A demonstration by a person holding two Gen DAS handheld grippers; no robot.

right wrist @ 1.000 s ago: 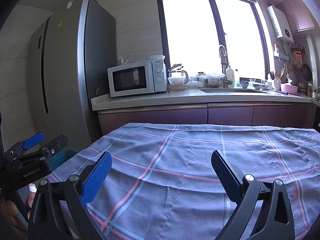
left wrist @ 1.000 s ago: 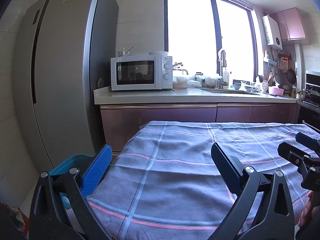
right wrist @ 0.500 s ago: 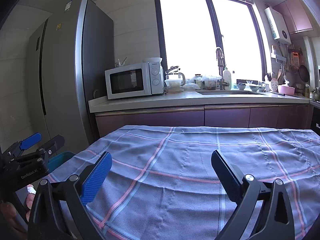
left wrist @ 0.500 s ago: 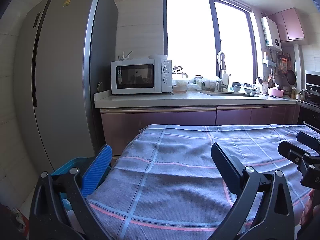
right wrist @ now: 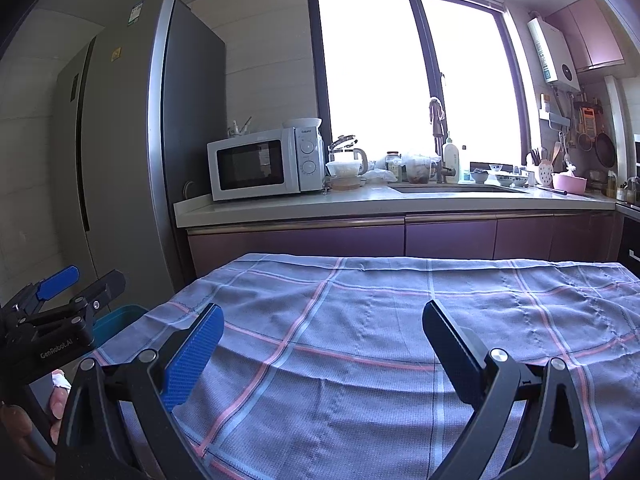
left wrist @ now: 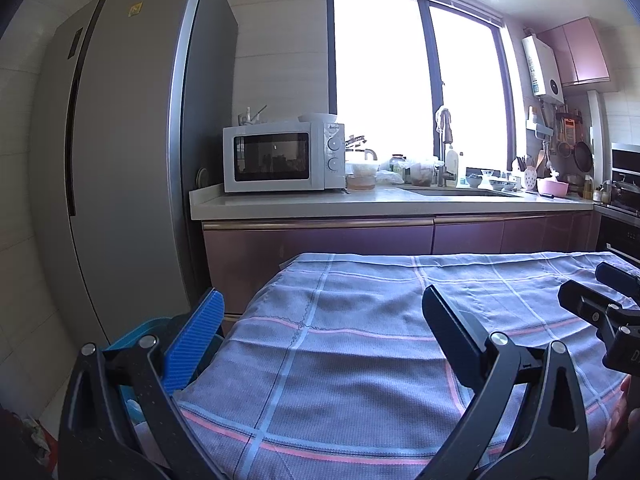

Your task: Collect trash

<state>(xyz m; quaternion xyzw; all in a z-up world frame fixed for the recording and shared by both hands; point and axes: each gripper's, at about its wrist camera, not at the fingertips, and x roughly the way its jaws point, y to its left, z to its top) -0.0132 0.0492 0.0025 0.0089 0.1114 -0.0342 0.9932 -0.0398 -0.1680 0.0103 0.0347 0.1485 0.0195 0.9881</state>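
Left gripper (left wrist: 320, 320) wide, right gripper (right wrist: 320, 336) wide; both above bare tablecloth (right wrist: 380, 320), bin (left wrist: 132, 332) past left edge.

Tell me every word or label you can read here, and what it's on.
"GenRobot.AI": on the body of the left claw, seen from the right wrist camera.
Microwave brand above its dials: too small to read.
Fridge stickers, green-white and yellow: too blurred.
Water heater labels: unreadable.
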